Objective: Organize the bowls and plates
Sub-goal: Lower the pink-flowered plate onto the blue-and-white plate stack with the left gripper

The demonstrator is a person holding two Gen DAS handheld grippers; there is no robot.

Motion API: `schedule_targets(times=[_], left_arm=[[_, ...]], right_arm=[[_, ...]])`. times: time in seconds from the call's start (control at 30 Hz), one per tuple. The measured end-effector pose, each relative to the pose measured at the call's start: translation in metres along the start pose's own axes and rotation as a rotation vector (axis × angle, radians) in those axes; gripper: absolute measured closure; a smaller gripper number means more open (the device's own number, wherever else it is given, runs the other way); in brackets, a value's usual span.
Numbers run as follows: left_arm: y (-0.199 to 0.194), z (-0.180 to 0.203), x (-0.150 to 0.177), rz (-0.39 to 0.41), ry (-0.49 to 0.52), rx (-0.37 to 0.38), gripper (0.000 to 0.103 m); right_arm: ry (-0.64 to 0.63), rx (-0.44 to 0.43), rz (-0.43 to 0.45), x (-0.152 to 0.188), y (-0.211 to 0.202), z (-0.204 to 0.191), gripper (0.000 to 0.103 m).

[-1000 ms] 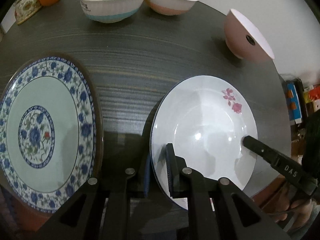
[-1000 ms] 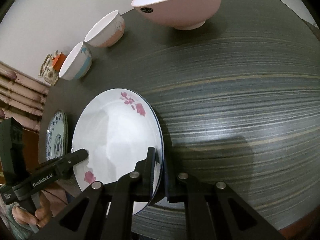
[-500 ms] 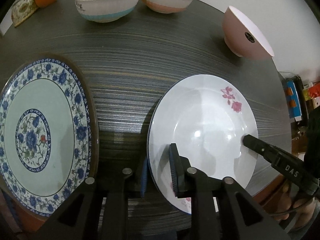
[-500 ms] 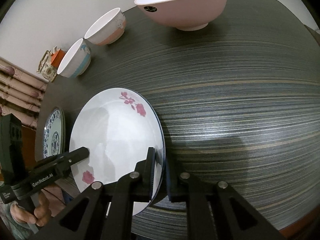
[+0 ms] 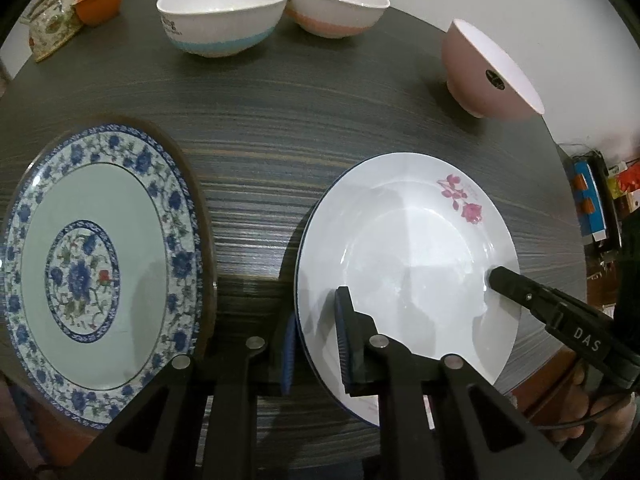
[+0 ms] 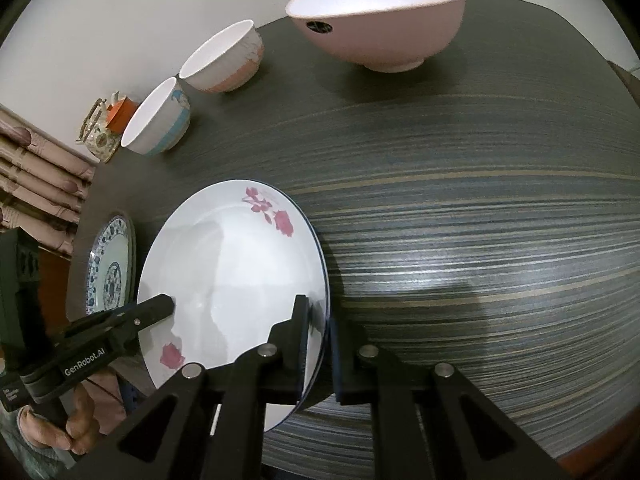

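A white plate with pink flowers (image 5: 408, 256) (image 6: 236, 264) is held tilted above the dark table, its left rim raised. My left gripper (image 5: 316, 320) is shut on its near-left rim. My right gripper (image 6: 320, 320) is shut on its right rim and shows from the side in the left wrist view (image 5: 496, 280). A blue-and-white floral plate (image 5: 96, 264) (image 6: 110, 268) lies to the left at the table's edge. At the back stand a blue-banded bowl (image 5: 222, 20) (image 6: 158, 124), a salmon-banded bowl (image 5: 336, 4) (image 6: 226, 60) and a pink bowl (image 5: 488, 68) (image 6: 380, 20).
The dark wood-grain table (image 5: 280, 120) (image 6: 460, 220) has bare surface between the plates and the bowls. A small patterned teapot with an orange cup (image 5: 68, 12) (image 6: 108, 124) sits at the far left corner. Clutter lies beyond the table's right edge (image 5: 592, 200).
Both grippers have lifted the flowered plate a little, tilting it, and both views have drawn back slightly. Bowls and the blue plate have not moved.
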State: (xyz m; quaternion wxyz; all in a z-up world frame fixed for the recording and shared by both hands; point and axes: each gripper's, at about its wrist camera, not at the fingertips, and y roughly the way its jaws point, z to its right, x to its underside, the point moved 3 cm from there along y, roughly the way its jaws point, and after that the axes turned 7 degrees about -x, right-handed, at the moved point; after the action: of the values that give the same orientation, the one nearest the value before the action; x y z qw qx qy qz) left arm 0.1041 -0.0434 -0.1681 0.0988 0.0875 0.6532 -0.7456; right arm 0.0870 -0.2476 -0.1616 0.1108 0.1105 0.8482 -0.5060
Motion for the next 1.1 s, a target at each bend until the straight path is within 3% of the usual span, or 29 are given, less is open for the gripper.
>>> schedule_targets(times=[0.47, 0.83, 1.1], left_arm=[[-0.036, -0.031, -0.01, 0.081, -0.046, -0.013, 0.089], [-0.071, -0.115, 0.001, 0.136, -0.163, -0.072, 0.089], [-0.074, -0.172, 0.007, 0.144, -0.28, -0.092, 0.089]], right_arm=[[-0.073, -0.021, 0.045, -0.018, -0.011, -0.048, 0.093], [-0.184, -0.077, 0.014, -0.027, 0.016, -0.128, 0.093], [-0.245, -0.098, -0.032, -0.023, 0.05, -0.176, 0.093]])
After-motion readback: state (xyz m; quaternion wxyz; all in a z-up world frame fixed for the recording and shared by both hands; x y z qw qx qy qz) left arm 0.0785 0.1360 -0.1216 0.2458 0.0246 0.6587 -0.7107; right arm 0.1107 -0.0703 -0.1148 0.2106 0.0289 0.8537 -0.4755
